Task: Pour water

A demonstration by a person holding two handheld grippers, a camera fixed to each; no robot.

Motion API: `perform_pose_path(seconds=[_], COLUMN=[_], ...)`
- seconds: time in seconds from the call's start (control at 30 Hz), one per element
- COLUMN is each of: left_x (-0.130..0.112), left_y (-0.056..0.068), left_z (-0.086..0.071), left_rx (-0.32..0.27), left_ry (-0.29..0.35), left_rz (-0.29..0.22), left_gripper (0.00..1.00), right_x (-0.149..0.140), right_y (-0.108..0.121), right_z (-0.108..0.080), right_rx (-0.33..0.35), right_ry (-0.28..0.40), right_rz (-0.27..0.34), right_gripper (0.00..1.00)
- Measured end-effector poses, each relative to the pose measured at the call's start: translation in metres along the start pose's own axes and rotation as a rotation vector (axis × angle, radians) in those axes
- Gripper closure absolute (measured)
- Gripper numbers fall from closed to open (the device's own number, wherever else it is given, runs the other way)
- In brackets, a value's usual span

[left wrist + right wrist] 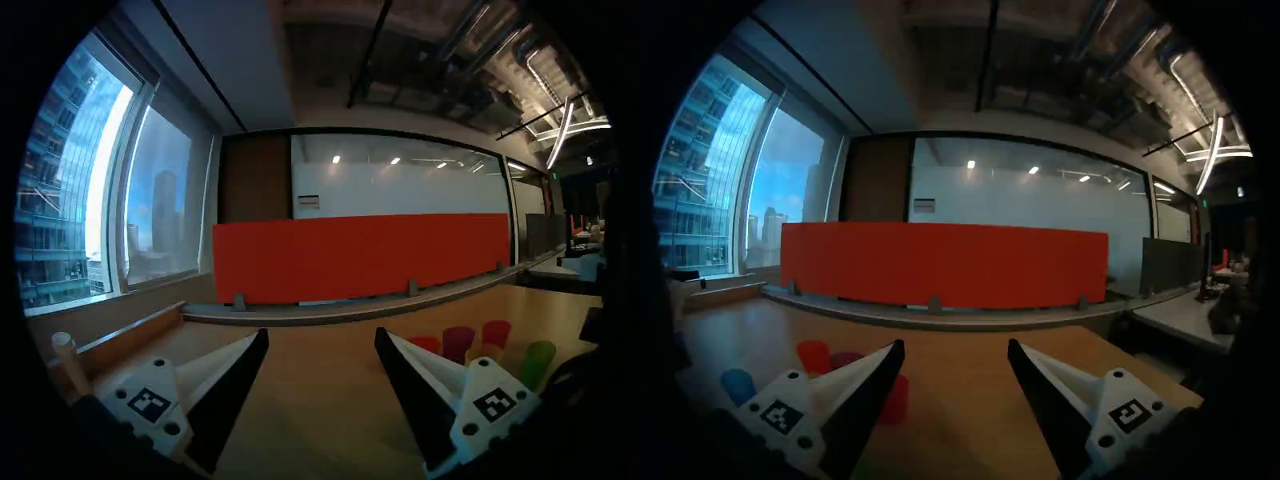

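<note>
The left tongs (320, 332) stand apart with nothing between the tips, held low over the worktop (320, 400). Bare wood runs ahead through the gap, up to the grey ledge (360, 308) along the far edge. Just past the finger in the lower right of the left gripper view stands a tight cluster of cups: a purple cup (458, 340), a red cup (496, 330) behind it and a green cup (538, 362) nearest the frame's right edge, with two more partly hidden by the finger. The right tongs (954, 344) are likewise apart and hold nothing. In the right gripper view open worktop fills the centre, and its right edge falls away at the lower right towards a second desk (1184, 320). There the cups sit at the lower left, around the near finger: an orange cup (813, 354), a dark red one low beside the fingertip, and a blue cup (738, 386) further left. An orange screen (360, 256) rises behind the ledge across the middle of both views. A tall window (96, 200) closes off the left side.
</note>
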State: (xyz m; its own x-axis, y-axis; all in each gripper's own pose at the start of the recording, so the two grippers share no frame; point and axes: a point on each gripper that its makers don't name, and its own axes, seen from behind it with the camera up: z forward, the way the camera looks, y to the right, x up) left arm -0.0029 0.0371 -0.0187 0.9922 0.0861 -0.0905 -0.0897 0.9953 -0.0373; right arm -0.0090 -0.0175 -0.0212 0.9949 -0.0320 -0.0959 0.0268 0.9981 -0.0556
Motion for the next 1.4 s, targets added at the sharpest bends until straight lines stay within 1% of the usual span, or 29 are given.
perform_pose_path(seconds=[0.1, 0.3, 0.4, 0.57, 0.7, 0.87, 1.0, 1.2, 1.4], left_x=[-0.005, -0.019, -0.028, -0.042, -0.051, -0.054, -0.057, -0.060, -0.062], left_y=[0.000, 0.003, 0.003, 0.001, -0.004, -0.009, -0.010, -0.012, -0.014], left_z=[0.003, 0.008, 0.010, 0.010, 0.009, 0.006, 0.004, 0.001, 0.000], left_rx=[0.011, 0.020, 0.028, 0.038, 0.045, 0.047, 0.046, 0.047, 0.049], left_ry=[0.001, 0.012, 0.008, -0.001, -0.010, -0.008, -0.008, -0.008, -0.005], left_rz=[0.007, 0.000, -0.003, 0.003, -0.003, -0.012, -0.014, -0.016, -0.016], left_gripper=[0.01, 0.01, 0.01, 0.01, 0.02, 0.01, 0.01, 0.01, 0.01], right_x=[0.002, 0.000, -0.001, -0.003, -0.003, -0.006, -0.008, -0.010, -0.012], right_y=[0.002, 0.002, 0.002, 0.002, -0.001, -0.001, -0.001, 0.005, 0.005], right_z=[-0.001, -0.002, -0.002, -0.002, -0.002, -0.001, 0.000, 0.001, 0.000], right_rx=[-0.010, -0.022, -0.027, -0.030, -0.031, -0.035, -0.039, -0.050, -0.049], right_ry=[0.004, -0.006, -0.016, -0.025, -0.026, -0.033, -0.036, -0.036, -0.035], right_rz=[0.002, 0.006, 0.011, 0.021, 0.021, 0.010, 0.005, 0.016, 0.019], right_gripper=[0.00, 0.00, 0.00, 0.00, 0.00, 0.00, 0.00, 0.00, 0.00])
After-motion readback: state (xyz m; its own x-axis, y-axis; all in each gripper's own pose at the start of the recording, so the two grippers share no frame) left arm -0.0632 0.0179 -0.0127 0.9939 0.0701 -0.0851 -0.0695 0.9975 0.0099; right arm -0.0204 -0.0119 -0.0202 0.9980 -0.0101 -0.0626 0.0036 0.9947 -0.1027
